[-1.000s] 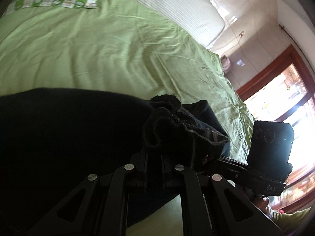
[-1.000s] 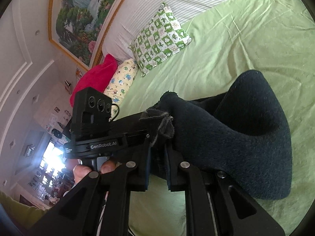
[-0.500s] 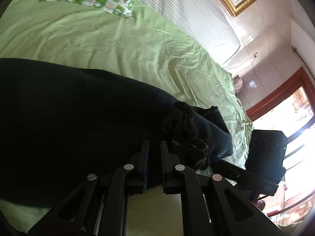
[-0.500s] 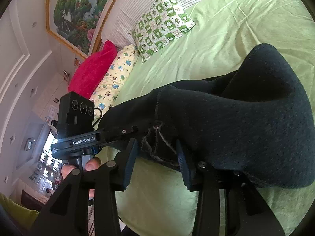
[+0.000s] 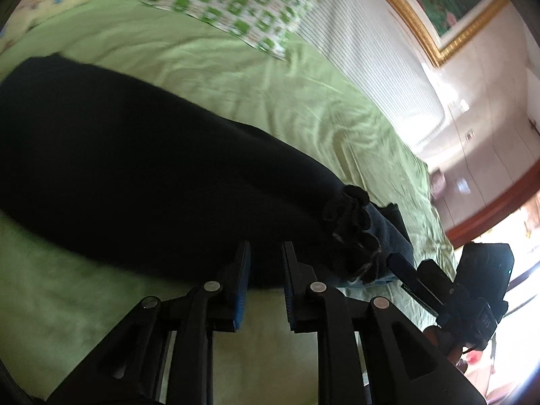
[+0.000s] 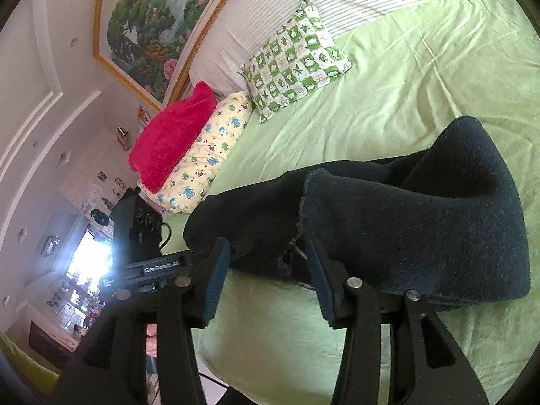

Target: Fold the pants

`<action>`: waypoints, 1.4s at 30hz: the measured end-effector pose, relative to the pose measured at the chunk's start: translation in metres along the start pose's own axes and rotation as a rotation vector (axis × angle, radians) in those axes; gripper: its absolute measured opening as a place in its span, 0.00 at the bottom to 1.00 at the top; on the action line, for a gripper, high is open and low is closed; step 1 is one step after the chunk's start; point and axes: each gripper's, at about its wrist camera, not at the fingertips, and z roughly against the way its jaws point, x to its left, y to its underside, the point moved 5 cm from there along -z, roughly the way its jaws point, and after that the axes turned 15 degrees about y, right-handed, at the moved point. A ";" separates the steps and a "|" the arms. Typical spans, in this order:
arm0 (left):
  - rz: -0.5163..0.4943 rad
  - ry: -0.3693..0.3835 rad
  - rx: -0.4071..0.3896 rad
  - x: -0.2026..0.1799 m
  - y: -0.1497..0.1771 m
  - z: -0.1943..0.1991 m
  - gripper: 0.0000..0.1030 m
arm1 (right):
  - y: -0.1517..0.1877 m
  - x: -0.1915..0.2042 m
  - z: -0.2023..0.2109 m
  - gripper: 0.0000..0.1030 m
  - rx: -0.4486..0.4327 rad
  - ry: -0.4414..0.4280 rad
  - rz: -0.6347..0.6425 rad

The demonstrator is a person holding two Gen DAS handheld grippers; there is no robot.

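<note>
Left view, gripper: the left gripper (image 5: 266, 263) sits at the near edge of the pants (image 5: 152, 182); its jaws are opening, a narrow gap shows between the blue pads, and dark cloth lies just past the tips but nothing looks pinched.
Left view, pants: a long dark band lies across the green sheet (image 5: 236, 77), with the frayed hem (image 5: 351, 229) bunched at its right end, next to the right gripper (image 5: 422, 287).
Left view, step: I judge this to be the let-go after laying one half over the other. It goes best if the tool backs straight off the edge without dragging the top layer.
Left view, room: a green-checked pillow (image 5: 236, 6) lies by a striped headboard; a gold-framed picture hangs above, and bright light comes from a wood-framed opening at right.
Right view, gripper: the right gripper (image 6: 266, 276) has its jaws opening and well apart. The ragged hem (image 6: 297, 256) hangs between them, but neither pad presses it.
Right view, pants: the folded end (image 6: 438, 222) humps up rather than lying flat, so I would smooth it before the next fold.
Right view, surface: the sheet (image 6: 405, 77) is soft and creased, so cloth may catch rather than slide.
Right view, room: a red cushion (image 6: 175, 131) and a yellow printed pillow (image 6: 209, 155) sit beside the checked one; the left gripper (image 6: 141, 229) shows against a glaring window.
</note>
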 end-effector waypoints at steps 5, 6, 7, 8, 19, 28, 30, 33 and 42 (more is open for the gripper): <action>0.066 -0.035 -0.084 0.020 0.012 0.040 0.17 | 0.007 0.008 -0.002 0.48 0.012 -0.021 -0.010; 0.079 -0.039 -0.097 0.024 0.013 0.046 0.17 | 0.009 0.012 -0.003 0.48 0.015 -0.027 -0.007; 0.091 -0.040 -0.109 0.028 0.013 0.052 0.17 | 0.010 0.014 -0.004 0.49 0.017 -0.032 -0.004; 0.106 -0.043 -0.124 0.032 0.013 0.057 0.17 | 0.010 0.016 -0.005 0.49 0.020 -0.037 0.001; 0.201 -0.066 -0.220 0.070 0.010 0.091 0.17 | 0.021 0.040 -0.021 0.50 0.063 -0.051 0.063; 0.272 -0.020 -0.266 0.090 0.003 0.099 0.17 | 0.019 0.051 -0.036 0.50 0.096 -0.039 0.103; 0.286 -0.011 -0.274 0.094 0.002 0.099 0.17 | 0.016 0.058 -0.040 0.50 0.101 -0.040 0.132; 0.300 0.004 -0.284 0.098 0.000 0.102 0.17 | 0.008 0.071 -0.051 0.50 0.109 -0.044 0.183; 0.370 0.058 -0.318 0.116 -0.007 0.101 0.17 | -0.028 0.127 -0.112 0.51 0.168 -0.047 0.409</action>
